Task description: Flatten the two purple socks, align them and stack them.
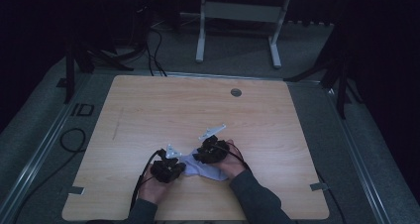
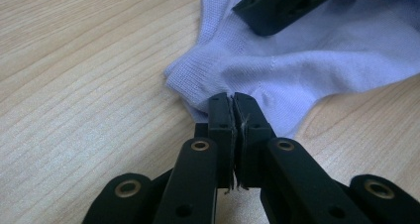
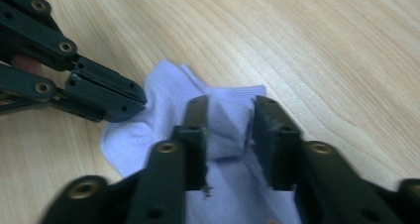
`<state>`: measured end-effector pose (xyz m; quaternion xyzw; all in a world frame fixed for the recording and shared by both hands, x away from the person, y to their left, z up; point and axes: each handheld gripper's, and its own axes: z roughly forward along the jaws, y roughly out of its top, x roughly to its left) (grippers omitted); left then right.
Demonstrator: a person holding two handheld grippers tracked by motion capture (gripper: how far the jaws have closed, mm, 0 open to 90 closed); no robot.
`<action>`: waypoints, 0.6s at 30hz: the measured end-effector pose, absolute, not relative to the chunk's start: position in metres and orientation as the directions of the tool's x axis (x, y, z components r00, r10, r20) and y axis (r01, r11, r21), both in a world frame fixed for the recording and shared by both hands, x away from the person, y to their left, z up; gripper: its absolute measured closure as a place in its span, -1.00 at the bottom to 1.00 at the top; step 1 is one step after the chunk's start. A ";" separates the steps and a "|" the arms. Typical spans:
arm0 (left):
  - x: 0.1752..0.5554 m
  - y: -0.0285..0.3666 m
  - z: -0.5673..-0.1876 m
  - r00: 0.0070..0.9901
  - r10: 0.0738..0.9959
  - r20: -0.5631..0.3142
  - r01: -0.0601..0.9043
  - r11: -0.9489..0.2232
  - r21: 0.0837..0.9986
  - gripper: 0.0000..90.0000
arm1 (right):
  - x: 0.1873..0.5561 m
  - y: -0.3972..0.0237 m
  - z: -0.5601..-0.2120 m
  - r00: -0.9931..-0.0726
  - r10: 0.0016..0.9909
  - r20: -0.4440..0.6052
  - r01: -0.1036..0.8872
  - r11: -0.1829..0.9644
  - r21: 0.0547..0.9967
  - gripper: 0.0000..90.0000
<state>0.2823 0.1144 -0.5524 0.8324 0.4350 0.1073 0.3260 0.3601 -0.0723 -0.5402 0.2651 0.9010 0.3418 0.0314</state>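
The left gripper (image 2: 233, 102) is clenched: in the left gripper view its two black jaws meet tip to tip, with the ribbed edge of a pale lilac sock (image 2: 297, 60) pinched between them. The right gripper view shows the same gripper (image 3: 136, 101) coming in from the upper left with its jaws together on a raised corner of the sock (image 3: 163, 130).

The right gripper (image 3: 229, 122) has its jaws standing apart, with a bunched fold of the sock's fabric rising between them. The fabric touches the inner face of the left-hand jaw; whether the other jaw presses on it cannot be told from this view, which is somewhat blurred. In the left gripper view a black jaw of the right gripper (image 2: 285, 6) lies over the upper part of the sock.

In the high view both grippers sit close together over the near middle of the table (image 1: 148, 110), the left gripper (image 1: 168, 169) just left of the sock (image 1: 203, 168) and the right gripper (image 1: 213, 149) over its far right part. The left hand (image 1: 153, 189) and the right hand (image 1: 233, 167) come in from the near edge, each in a dark sleeve. The sock lies crumpled on the light wooden tabletop, apart from every edge.

A round grey cable port (image 1: 236, 92) sits near the far edge of the table. Black cables (image 1: 74, 140) trail across the grey floor at left, and a white frame (image 1: 237, 16) stands beyond the table.
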 end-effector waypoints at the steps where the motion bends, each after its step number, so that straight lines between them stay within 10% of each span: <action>1: 0.282 0.114 -0.552 0.599 0.794 -0.105 0.654 -0.409 0.636 0.93 | 0.361 -0.072 -0.540 -0.863 0.492 0.115 0.445 0.632 0.634 0.83; 8: 0.282 0.114 -0.552 0.601 0.793 -0.098 0.651 -0.415 0.635 0.94 | 0.364 -0.069 -0.526 -0.855 0.516 0.059 0.411 0.603 0.684 0.92; 18: 0.282 0.114 -0.553 0.598 0.795 -0.103 0.652 -0.409 0.638 0.94 | 0.359 -0.097 -0.508 -0.818 0.573 0.056 0.438 0.556 0.707 0.52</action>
